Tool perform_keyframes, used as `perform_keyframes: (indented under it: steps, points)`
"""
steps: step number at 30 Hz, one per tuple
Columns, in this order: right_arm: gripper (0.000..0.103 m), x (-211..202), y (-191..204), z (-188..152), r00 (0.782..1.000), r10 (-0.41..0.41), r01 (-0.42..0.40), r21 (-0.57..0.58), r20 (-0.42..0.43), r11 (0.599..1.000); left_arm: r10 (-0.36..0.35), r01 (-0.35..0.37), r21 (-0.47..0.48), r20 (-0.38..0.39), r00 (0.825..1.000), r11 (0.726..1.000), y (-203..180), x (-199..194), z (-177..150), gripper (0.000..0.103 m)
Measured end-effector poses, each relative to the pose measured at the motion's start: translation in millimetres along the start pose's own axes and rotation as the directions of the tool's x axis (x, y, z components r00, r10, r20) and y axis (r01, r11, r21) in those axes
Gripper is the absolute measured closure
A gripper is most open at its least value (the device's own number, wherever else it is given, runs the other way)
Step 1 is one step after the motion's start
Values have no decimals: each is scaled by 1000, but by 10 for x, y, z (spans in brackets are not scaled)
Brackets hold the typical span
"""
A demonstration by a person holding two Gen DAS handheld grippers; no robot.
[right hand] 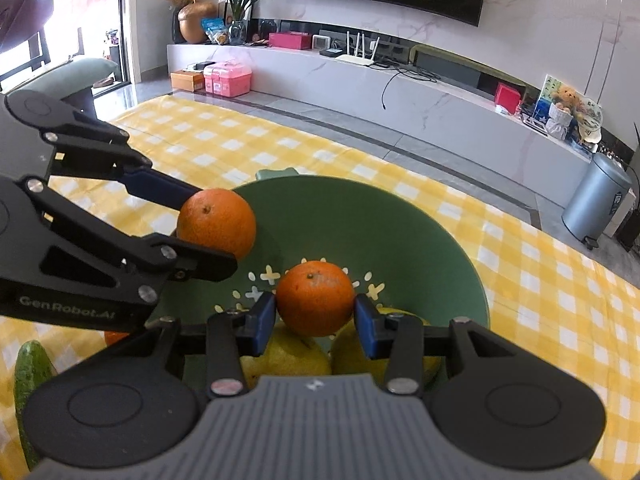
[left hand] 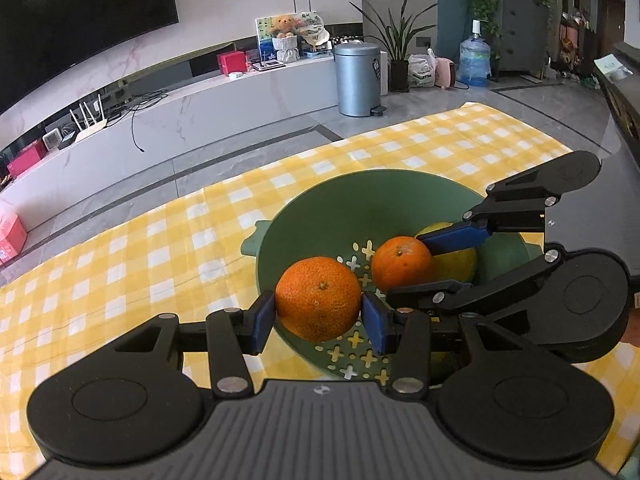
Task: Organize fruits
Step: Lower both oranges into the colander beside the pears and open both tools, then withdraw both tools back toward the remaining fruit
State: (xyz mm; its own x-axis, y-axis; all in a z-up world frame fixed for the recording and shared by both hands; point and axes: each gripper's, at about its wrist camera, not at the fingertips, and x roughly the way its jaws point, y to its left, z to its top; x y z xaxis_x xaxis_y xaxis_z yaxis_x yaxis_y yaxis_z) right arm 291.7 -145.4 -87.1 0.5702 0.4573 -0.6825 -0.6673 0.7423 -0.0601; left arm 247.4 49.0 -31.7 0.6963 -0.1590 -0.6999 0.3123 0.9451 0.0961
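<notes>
Left wrist: left claw clamps orange; angled down over bowl

One legible marking: "GenRobot.AI", white lettering on the black body of the left gripper. Other labels unreadable.

Both loaded grippers crowd the green bowl; checked cloth around lies open.
</notes>
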Motion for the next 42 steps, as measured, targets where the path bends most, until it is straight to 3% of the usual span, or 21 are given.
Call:
perform_keyframes:
  steps: [9,15,18,23,25,32,38,42]
  points:
    - [62,-19,17,1,1000,-11,11,-2,1,1000,8,-8,4,12,1000,1000,10,23,3,50]
    - [61,-87,31,-10,1000,-28,28,-28,-2,999,70,-71,76,9,997,995,-102,57,-9,50]
    - [49,-141,11,-24,999,-37,37,-10,8,999,110,-110,132,10,994,985,-177,88,-25,50]
    - [49,-206,35,-65,999,-47,47,-12,11,999,145,-146,201,19,989,969,-282,124,-57,48]
    - [48,-214,49,-82,999,-53,53,-15,7,998,154,-156,201,24,988,967,-284,130,-55,43]
    - [44,-203,28,-139,999,-44,45,31,-20,999,139,-146,162,54,989,976,-249,49,-37,40]
    - [43,-335,9,-167,998,-56,56,105,1,993,133,-142,149,70,989,979,-281,-124,1,39]
    - [42,-517,84,-230,993,-109,101,162,40,982,124,-134,143,82,989,981,-317,-302,31,36]
